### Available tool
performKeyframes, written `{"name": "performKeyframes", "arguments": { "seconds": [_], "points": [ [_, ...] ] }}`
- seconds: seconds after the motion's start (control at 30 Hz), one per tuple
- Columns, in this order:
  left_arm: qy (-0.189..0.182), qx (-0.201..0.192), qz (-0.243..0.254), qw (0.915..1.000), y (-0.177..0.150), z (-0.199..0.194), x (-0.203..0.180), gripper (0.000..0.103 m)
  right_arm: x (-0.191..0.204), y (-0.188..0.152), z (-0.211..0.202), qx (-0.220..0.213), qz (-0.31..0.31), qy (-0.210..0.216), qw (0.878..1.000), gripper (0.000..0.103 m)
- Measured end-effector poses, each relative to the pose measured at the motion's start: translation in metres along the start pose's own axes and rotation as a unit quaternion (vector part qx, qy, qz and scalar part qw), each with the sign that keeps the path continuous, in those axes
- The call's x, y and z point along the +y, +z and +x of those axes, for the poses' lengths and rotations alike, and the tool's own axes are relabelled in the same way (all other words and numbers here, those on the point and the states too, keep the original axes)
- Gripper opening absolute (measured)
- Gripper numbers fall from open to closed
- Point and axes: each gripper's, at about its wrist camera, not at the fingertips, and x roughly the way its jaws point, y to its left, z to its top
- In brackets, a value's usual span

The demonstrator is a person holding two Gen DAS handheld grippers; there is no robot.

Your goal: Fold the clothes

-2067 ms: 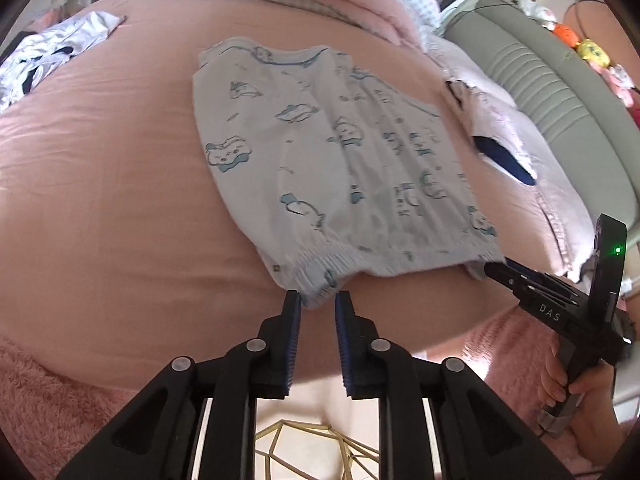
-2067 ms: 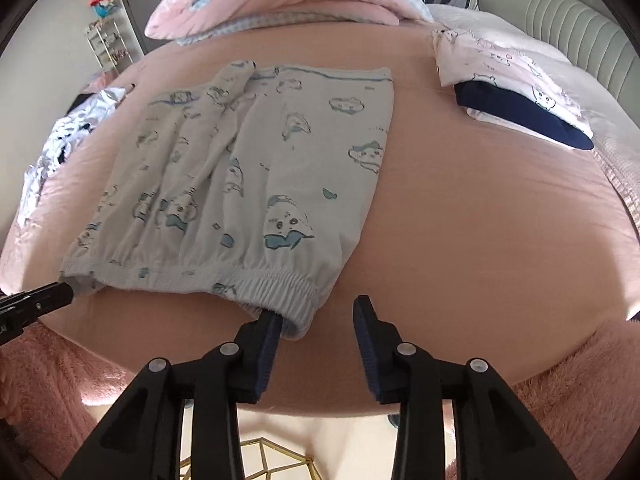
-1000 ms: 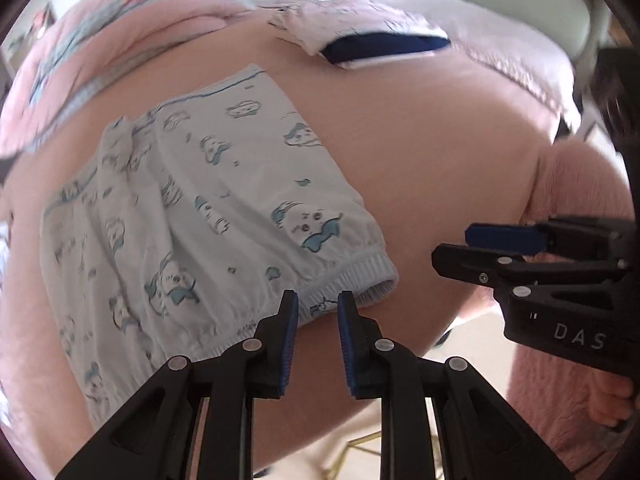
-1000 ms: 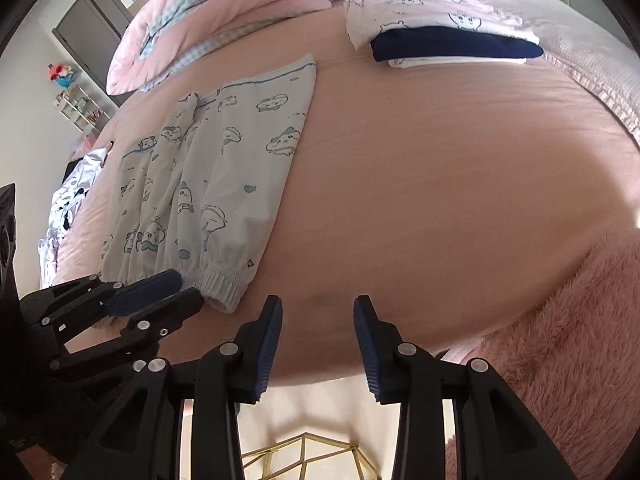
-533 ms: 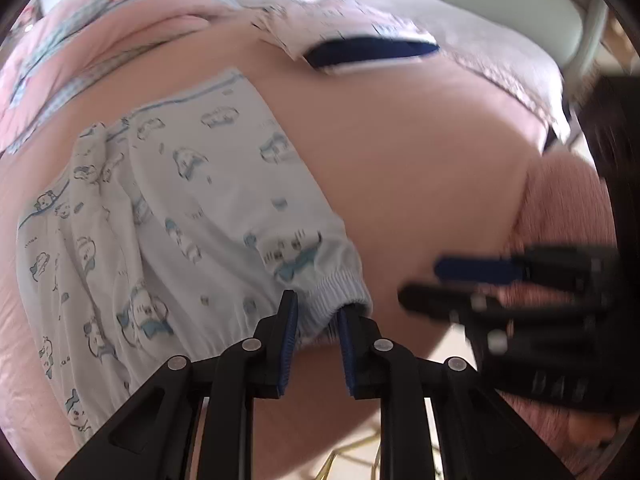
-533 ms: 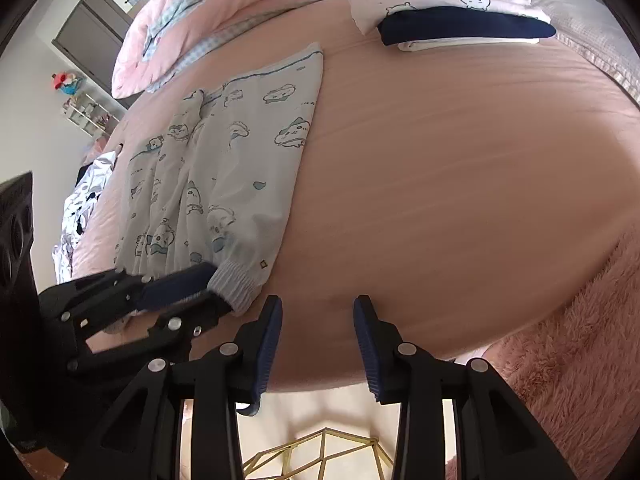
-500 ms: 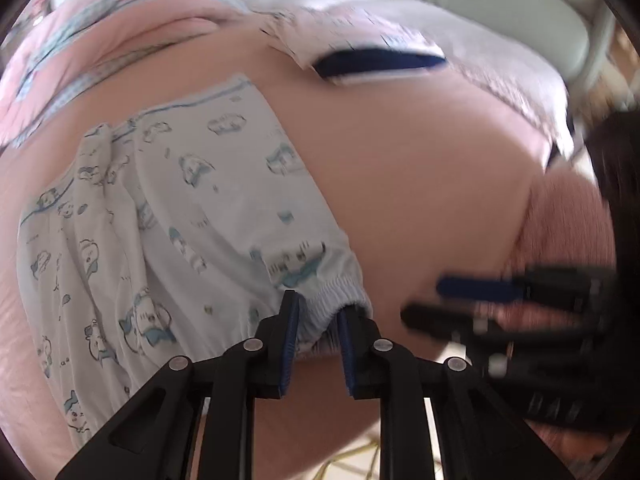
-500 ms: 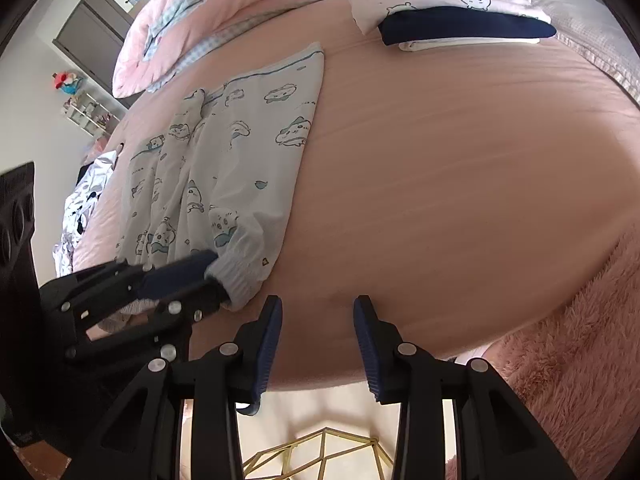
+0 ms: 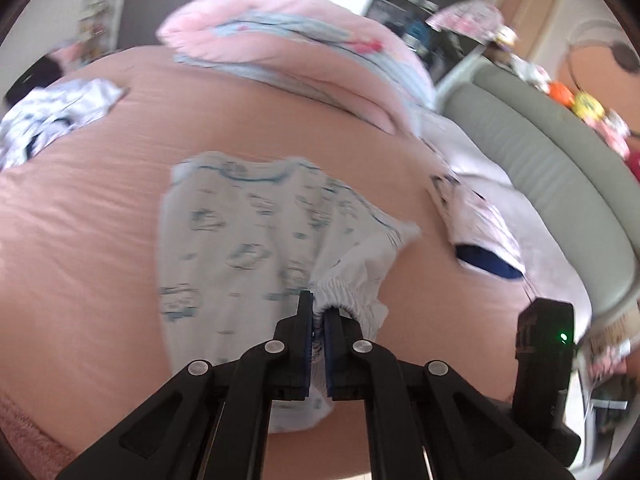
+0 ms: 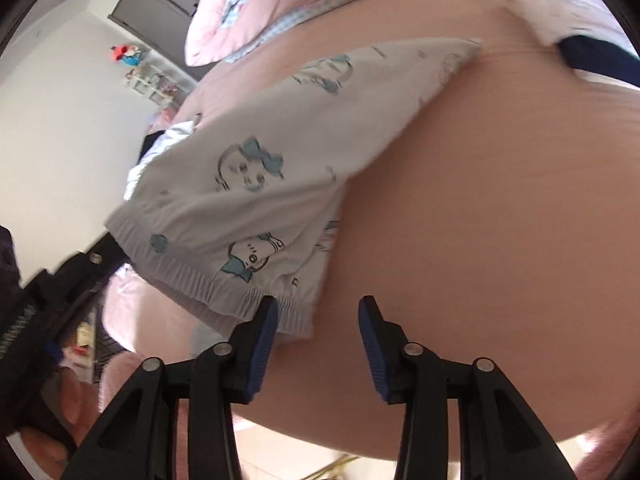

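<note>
We take the bed [image 9: 100,208], with its peach-pink sheet, as our landmark, since it fills both views. Only the left wrist view gives us the far side of it: a rolled pink quilt [image 9: 304,40] at the back edge, a grey padded headboard [image 9: 532,168] curving along the right, a crumpled pale garment [image 9: 56,116] at the left edge and a folded stack [image 9: 484,236] with a navy layer near the headboard. The printed pants [image 9: 240,248] lie across the middle of the bed, 1 elastic cuff lifted off the sheet. The left gripper [image 9: 316,320] is clamped tight on that cuff, the gathered hem bunching between its 2 pads. Only the right wrist view shows us the cuff from beneath, hanging above the sheet, and a grey cabinet [image 10: 156,4] on the wall beyond the bed. The right gripper [image 10: 318,322] is opening: its left pad sits against the hem's lower edge, the corner hangs into the gap, and the right pad stands clear.
</note>
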Motion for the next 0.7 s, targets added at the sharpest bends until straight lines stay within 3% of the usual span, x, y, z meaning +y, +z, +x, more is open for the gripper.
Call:
{"name": "performKeyframes", "arguments": {
  "seconds": [0.1, 0.27, 0.37, 0.7],
  "points": [
    [0.01, -0.021, -0.025, 0.9994, 0.008, -0.017, 0.027, 0.003, 0.028, -0.005, 0.014, -0.004, -0.035, -0.035, 0.999, 0.052],
    [0.018, -0.054, -0.039, 0.9976, 0.018, -0.042, 0.055, 0.003, 0.042, -0.013, 0.036, 0.009, -0.047, -0.094, 0.994, 0.052],
    [0.017, -0.07, -0.048, 0.9962, 0.022, -0.058, 0.071, 0.003, 0.046, -0.023, 0.033, 0.006, -0.054, -0.099, 0.994, 0.052],
    [0.004, -0.076, -0.062, 0.9952, 0.021, -0.064, 0.092, 0.003, 0.066, -0.03, 0.06, 0.05, -0.05, -0.046, 0.996, 0.054]
  ]
}}
